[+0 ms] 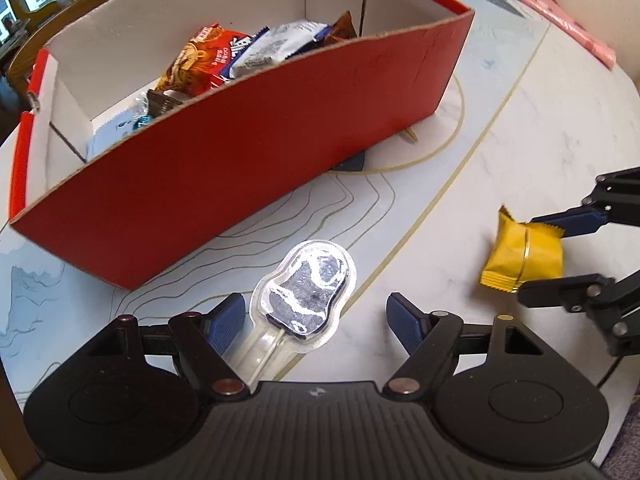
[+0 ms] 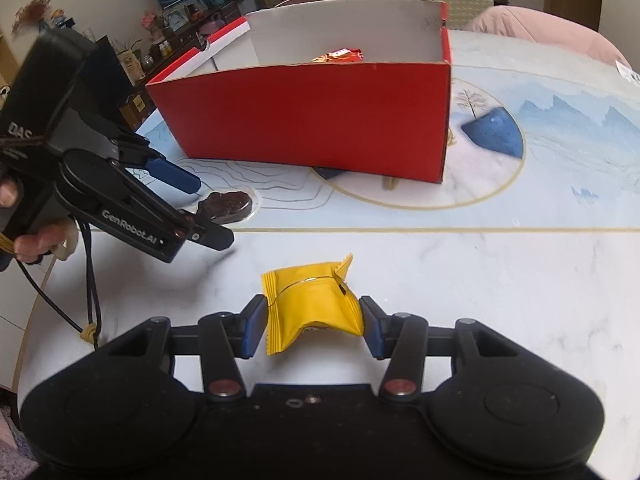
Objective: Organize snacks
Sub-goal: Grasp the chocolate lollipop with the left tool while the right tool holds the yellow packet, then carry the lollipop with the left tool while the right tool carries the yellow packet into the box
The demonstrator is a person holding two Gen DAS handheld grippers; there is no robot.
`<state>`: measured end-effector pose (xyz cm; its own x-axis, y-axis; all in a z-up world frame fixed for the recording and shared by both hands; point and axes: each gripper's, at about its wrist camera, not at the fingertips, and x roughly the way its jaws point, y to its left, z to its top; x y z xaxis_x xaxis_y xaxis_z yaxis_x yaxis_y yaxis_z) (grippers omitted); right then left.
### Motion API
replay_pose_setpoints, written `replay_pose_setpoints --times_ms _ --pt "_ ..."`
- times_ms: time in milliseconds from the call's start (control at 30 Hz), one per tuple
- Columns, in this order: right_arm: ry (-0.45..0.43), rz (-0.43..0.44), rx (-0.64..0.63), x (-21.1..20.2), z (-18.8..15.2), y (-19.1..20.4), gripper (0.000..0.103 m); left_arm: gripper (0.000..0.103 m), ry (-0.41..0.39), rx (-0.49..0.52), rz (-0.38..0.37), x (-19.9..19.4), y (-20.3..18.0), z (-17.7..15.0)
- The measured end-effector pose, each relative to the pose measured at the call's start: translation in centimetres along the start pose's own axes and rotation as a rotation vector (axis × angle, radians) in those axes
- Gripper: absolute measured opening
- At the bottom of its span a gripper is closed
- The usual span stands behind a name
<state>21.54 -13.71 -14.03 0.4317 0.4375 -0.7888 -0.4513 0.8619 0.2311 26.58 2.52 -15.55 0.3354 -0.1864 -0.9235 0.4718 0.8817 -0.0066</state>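
A clear-packed lollipop (image 1: 304, 292) with a dark sweet lies on the table in front of the red cardboard box (image 1: 240, 160). My left gripper (image 1: 314, 308) hangs over it, open, one finger on each side and not touching it. The right gripper (image 2: 314, 320) is shut on a yellow snack packet (image 2: 312, 300), both pads pressing its sides, just off the table. In the left wrist view that yellow packet (image 1: 520, 256) and the right gripper (image 1: 530, 256) show at the right. The right wrist view has the left gripper (image 2: 210, 212) above the lollipop (image 2: 228, 202), left of the red box (image 2: 304, 120).
Several wrapped snacks (image 1: 224, 60) lie inside the box, which has white inner dividers. A pink object (image 1: 560, 12) lies at the far right of the marble-patterned table (image 1: 540, 140). A hand (image 2: 24, 240) and cable (image 2: 88, 300) sit at the table's left edge.
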Motion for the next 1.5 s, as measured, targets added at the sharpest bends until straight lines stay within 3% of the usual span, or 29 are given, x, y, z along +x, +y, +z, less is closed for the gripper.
replay_pose_setpoints --times_ms 267,433,633,833,1233,1500 --pt "-0.008 0.005 0.012 0.1 0.1 -0.2 0.049 0.076 0.003 -0.021 0.009 0.8 0.3 0.4" --pt "-0.010 0.004 0.031 0.2 0.1 -0.4 0.049 0.056 -0.020 -0.048 0.030 0.4 0.1 0.3" --pt "-0.015 -0.010 0.041 0.0 -0.1 -0.3 0.049 0.049 -0.043 -0.090 0.070 0.0 -0.5 -0.1" --pt "-0.026 -0.023 0.062 -0.5 -0.4 -0.4 0.048 0.046 -0.047 -0.171 0.105 -0.4 -0.5 -0.8" --pt "-0.060 -0.022 0.081 -2.0 -0.5 0.2 0.048 0.045 -0.096 -0.405 0.092 -4.2 0.6 -3.6" --pt "-0.108 -0.021 0.048 -4.1 1.0 1.6 0.048 0.045 -0.183 -0.471 0.102 -8.5 -1.0 -5.0"
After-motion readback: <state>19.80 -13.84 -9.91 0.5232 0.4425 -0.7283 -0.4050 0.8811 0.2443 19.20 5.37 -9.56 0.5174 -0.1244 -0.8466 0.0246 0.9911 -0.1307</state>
